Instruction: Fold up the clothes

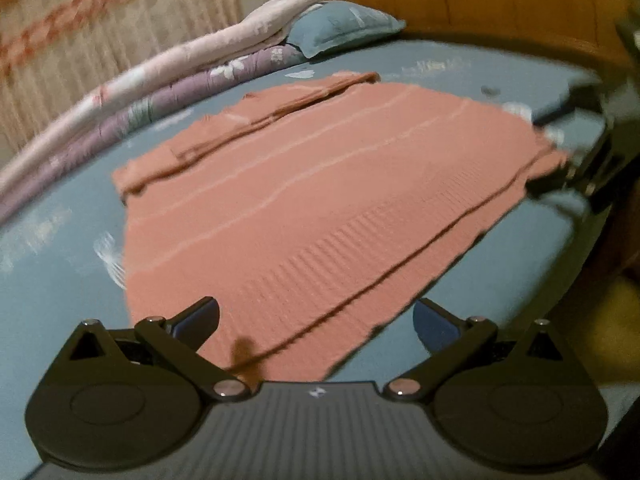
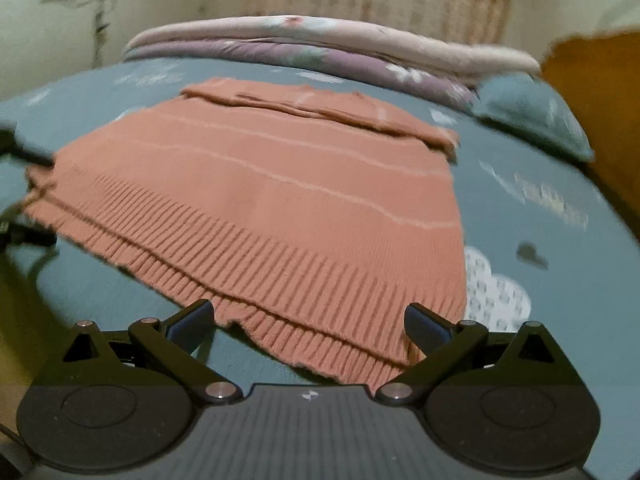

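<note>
While you hold both tools low over the bed sheet [image 1: 60, 264], the salmon knit sweater [image 1: 304, 200] lies flat just ahead of them. Your left gripper [image 1: 316, 320] gapes wide, empty, over its ribbed hem [image 2: 304, 304]; your right gripper [image 2: 308, 320] likewise.

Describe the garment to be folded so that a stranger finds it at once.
On the blue bed, before the stacked quilts, lies a flat sweater. It alone is salmon-coloured, with thin pale stripes and a ribbed hem.
</note>
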`<state>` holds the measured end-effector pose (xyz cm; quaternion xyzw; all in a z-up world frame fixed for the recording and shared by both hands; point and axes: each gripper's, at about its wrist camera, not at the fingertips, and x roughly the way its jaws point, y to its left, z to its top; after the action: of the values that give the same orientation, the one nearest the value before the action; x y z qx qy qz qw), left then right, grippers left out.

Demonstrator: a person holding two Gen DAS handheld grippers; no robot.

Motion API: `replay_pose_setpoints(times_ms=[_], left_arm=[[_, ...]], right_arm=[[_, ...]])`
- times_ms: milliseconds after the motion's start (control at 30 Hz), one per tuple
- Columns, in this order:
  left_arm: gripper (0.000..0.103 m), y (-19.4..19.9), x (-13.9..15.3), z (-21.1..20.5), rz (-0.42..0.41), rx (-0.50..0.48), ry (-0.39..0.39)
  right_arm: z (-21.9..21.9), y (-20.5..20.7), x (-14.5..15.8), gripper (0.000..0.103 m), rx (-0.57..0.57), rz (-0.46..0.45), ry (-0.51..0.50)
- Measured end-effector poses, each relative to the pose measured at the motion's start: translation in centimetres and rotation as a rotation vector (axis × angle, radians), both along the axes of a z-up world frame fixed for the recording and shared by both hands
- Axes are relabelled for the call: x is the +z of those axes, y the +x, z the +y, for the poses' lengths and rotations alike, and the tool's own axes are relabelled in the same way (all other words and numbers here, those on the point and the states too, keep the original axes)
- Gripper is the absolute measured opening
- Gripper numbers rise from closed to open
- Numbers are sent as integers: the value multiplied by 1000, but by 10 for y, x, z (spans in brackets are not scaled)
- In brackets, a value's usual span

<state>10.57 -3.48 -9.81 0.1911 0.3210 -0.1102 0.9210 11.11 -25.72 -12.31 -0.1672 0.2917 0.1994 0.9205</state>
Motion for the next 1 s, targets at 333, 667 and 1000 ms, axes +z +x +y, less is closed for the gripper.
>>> replay_pose_setpoints(times_ms=[333, 667, 1000], left_arm=[[102, -12, 1, -22, -35, -186, 356], [102, -7, -12, -49, -106, -358, 661], [103, 5, -16, -64, -165, -389, 677]], right_arm=[[45, -11, 7, 103, 225, -120, -297], [86, -21, 4, 103, 390, -201, -449], [119, -24, 4, 103, 455, -218, -421]])
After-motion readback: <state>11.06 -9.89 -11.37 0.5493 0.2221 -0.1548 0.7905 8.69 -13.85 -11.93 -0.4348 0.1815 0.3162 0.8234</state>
